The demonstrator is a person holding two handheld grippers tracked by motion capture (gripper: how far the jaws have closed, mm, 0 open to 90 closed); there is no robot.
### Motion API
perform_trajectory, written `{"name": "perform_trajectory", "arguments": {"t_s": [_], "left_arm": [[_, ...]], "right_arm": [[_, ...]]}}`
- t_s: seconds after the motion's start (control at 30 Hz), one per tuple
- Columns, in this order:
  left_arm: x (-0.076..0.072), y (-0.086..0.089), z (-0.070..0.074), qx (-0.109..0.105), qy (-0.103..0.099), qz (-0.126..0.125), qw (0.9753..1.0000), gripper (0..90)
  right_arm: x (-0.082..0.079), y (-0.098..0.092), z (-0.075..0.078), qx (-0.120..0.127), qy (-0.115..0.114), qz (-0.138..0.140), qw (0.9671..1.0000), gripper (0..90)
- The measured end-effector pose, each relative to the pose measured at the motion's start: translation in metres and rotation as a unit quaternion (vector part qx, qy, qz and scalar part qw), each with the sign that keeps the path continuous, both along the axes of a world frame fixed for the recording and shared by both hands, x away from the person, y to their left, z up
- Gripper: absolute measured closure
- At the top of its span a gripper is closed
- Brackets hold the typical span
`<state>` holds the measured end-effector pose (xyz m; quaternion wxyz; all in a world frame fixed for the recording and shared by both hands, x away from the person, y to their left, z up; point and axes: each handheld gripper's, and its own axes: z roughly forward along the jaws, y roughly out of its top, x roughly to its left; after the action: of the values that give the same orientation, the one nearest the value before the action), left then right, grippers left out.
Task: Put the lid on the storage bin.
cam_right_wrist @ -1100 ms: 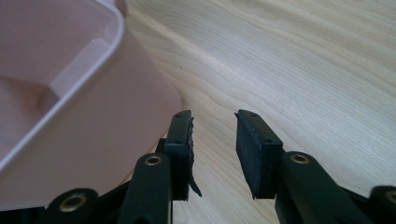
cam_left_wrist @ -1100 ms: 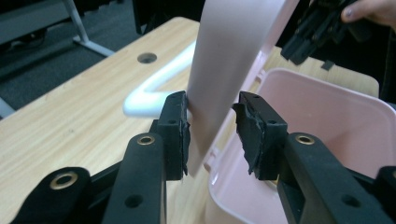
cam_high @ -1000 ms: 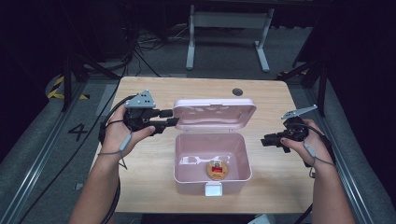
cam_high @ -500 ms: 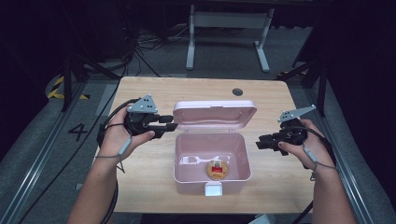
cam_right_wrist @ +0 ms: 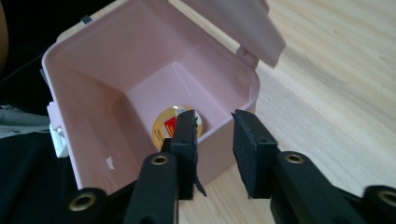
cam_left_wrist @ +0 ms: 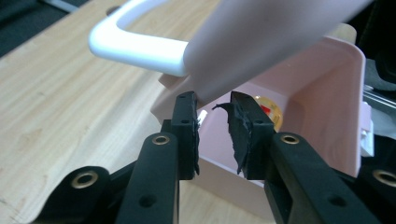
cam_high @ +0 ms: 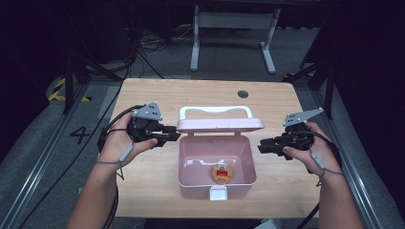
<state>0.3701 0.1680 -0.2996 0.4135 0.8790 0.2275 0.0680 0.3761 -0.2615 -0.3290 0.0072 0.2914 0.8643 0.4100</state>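
Observation:
A pink lidded box [cam_high: 187,162] stands open on the wooden table, with a round gold and red disc [cam_high: 222,172] on its floor. Its lid [cam_high: 219,125] is tilted about halfway over, the white handle [cam_high: 215,109] behind it. My left gripper [cam_high: 174,136] is at the lid's left end. In the left gripper view its jaws [cam_left_wrist: 212,100] are open, the lid's corner [cam_left_wrist: 261,37] at their tips. My right gripper [cam_high: 261,145] hovers open just right of the box. In the right gripper view it [cam_right_wrist: 215,116] faces the box wall [cam_right_wrist: 93,93] and disc [cam_right_wrist: 163,126].
A white latch [cam_high: 218,193] juts from the box's front wall toward the table's near edge. A small dark hole [cam_high: 242,93] sits in the table near its far edge. Bare wood [cam_high: 143,191] lies on both sides of the box. A metal stand is on the floor beyond.
The lid has swung forward from leaning back to about half tilted. My left gripper moved right to the lid's end. My right gripper moved slightly left toward the box.

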Motion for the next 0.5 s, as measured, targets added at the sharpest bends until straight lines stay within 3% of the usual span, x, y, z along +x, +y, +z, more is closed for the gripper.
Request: {"name": "perform_trajectory", "arguments": {"t_s": [0.13,0.33,0.4,0.5], "left_arm": [[-0.0010,0.0003,-0.0008,0.009,0.016,-0.009,0.9998,71.2],[-0.0008,0.0024,-0.0042,0.005,0.040,-0.018,0.9990,67.0],[-0.0019,0.0032,-0.0055,0.007,0.049,-0.014,0.9987,62.1],[-0.0037,0.0068,-0.0053,0.005,0.055,-0.012,0.9984,60.9]], "right_arm": [[-0.0004,0.0015,0.0028,0.013,-0.018,0.002,0.9997,79.1],[-0.0011,0.0026,0.0054,0.032,-0.032,0.004,0.9990,82.6],[-0.0022,0.0023,0.0082,0.044,-0.038,0.004,0.9983,83.6],[-0.0026,0.0026,0.0087,0.044,-0.040,0.005,0.9982,83.7]]}}
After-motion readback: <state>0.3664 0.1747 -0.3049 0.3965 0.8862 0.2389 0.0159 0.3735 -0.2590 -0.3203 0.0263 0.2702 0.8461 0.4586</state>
